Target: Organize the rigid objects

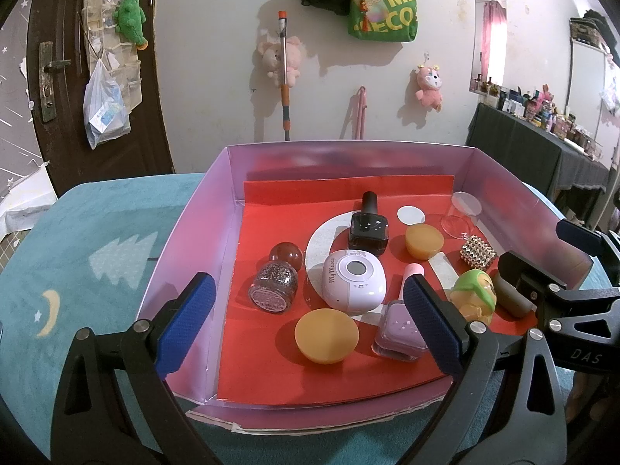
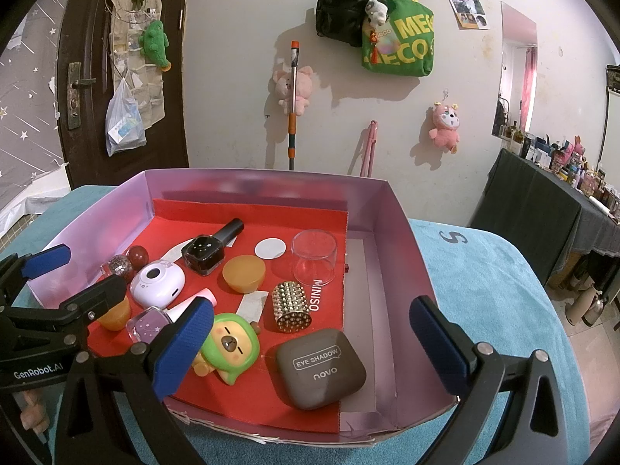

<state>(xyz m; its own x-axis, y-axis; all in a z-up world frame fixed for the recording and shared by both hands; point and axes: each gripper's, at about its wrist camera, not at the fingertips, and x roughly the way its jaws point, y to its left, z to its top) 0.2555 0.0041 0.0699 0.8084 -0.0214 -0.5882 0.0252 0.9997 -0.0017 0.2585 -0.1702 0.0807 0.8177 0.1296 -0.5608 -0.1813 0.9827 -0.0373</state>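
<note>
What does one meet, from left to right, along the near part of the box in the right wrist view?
Orange round piece → purple nail polish bottle → green hooded figurine → brown eye shadow case → bare strip of the box floor.

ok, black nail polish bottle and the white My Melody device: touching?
Apart. Right wrist view shows red liner between the black bottle and the white device.
</note>
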